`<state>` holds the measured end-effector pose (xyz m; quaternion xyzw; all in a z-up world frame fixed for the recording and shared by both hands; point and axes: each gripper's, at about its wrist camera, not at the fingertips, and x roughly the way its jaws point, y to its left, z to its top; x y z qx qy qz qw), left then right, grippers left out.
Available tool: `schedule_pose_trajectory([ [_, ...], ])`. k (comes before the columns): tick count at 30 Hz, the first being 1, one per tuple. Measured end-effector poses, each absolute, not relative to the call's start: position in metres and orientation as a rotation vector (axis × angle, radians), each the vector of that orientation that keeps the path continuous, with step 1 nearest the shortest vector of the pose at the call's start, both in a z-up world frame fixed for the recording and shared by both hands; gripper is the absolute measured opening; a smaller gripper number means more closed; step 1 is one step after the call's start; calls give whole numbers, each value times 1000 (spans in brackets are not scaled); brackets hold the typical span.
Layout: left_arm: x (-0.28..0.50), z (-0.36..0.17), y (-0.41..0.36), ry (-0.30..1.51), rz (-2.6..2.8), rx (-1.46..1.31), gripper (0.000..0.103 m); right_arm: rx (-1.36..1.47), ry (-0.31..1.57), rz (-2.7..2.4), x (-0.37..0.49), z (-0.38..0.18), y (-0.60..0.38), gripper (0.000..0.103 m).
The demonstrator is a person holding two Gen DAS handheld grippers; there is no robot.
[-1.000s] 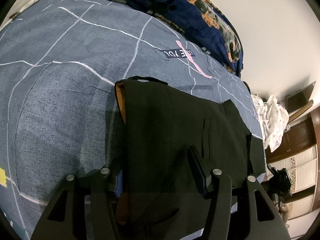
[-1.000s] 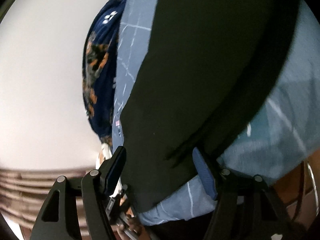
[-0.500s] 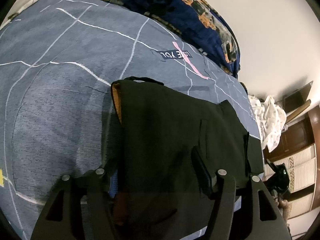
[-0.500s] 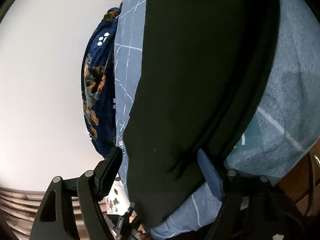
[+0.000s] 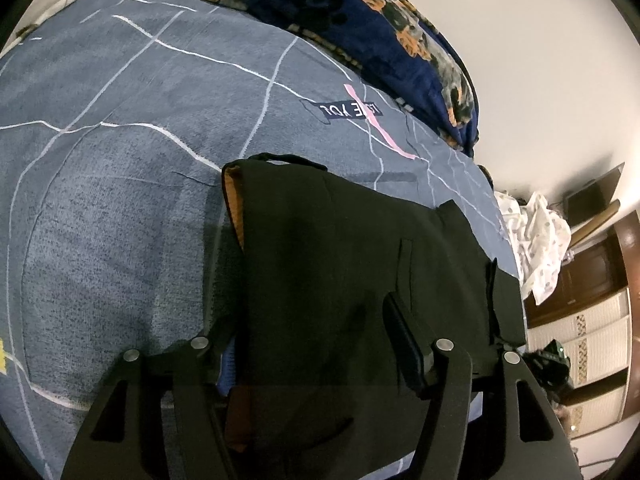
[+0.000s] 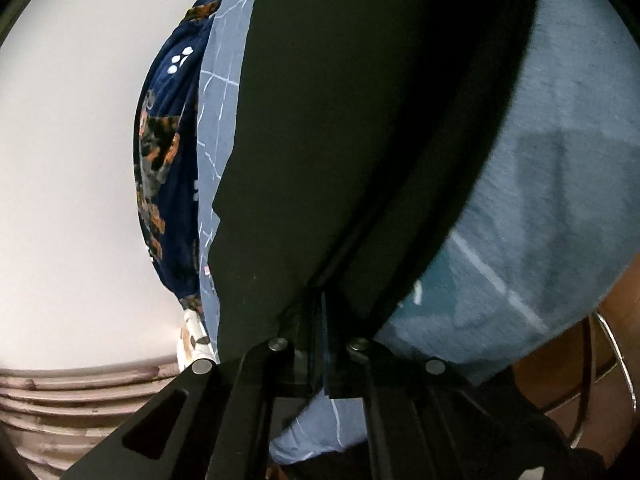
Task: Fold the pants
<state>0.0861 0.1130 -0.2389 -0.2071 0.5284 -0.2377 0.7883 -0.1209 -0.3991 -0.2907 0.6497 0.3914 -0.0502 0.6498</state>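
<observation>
The black pants (image 5: 360, 264) are lying folded near the bed (image 5: 120, 184) edge. The right gripper (image 6: 320, 320) is pinching their near edge fully closed; the left gripper (image 5: 316, 340) is standing half open, straddling the fabric.

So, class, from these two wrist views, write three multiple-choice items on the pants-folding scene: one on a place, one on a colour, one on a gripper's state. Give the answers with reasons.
1. Where do the pants lie?
A. on the grey-blue bedspread
B. on a wooden floor
C. over a chair back

2. What colour is the lining that shows at the pants' edge?
A. white
B. orange
C. pink

3. How does the right gripper stand?
A. wide open above the bed
B. open around a pillow
C. shut on the pants' edge

Answers: 1 A, the dark cloth lies flat on the lined bedspread. 2 B, an orange strip runs along the folded edge. 3 C, its fingers meet with black cloth pinched between them.
</observation>
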Motion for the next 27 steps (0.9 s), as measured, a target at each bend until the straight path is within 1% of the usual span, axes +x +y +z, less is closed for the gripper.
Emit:
schedule_pose_trajectory([
  [4,86,-239,112,1137,-510,-445,63,1444,900,-96,-130,-286,-399,0],
  [6,87,-239,110,1136,-509,-443,64,1446,883,-9,-124,-282,-398,3],
  [7,87,-238,109,1135,-508,-439,64,1479,857,-4,-124,-281,-398,6],
  [9,87,-238,108,1134,-505,-433,64,1573,831,29,-120,-289,-397,9],
  [10,87,-238,108,1134,-504,-433,64,1588,832,23,-118,-291,-397,18],
  [11,88,-238,107,1133,-504,-435,64,1594,828,3,-117,-293,-396,34],
  [12,88,-238,107,1134,-505,-437,64,1601,813,-1,-115,-294,-395,40],
  [13,88,-238,107,1134,-506,-439,64,1601,811,-7,-113,-294,-394,43],
  [15,88,-238,107,1133,-507,-443,64,1590,805,-27,-111,-290,-392,44],
  [18,87,-238,108,1126,-510,-447,66,1522,789,-58,-102,-282,-390,47],
  [20,86,-238,107,1123,-508,-437,66,1559,741,-74,-101,-284,-388,55],
  [23,87,-239,107,1122,-508,-438,66,1548,687,-109,-100,-280,-382,59],
  [27,87,-240,108,1120,-512,-457,67,1587,669,-133,-98,-283,-387,57],
])
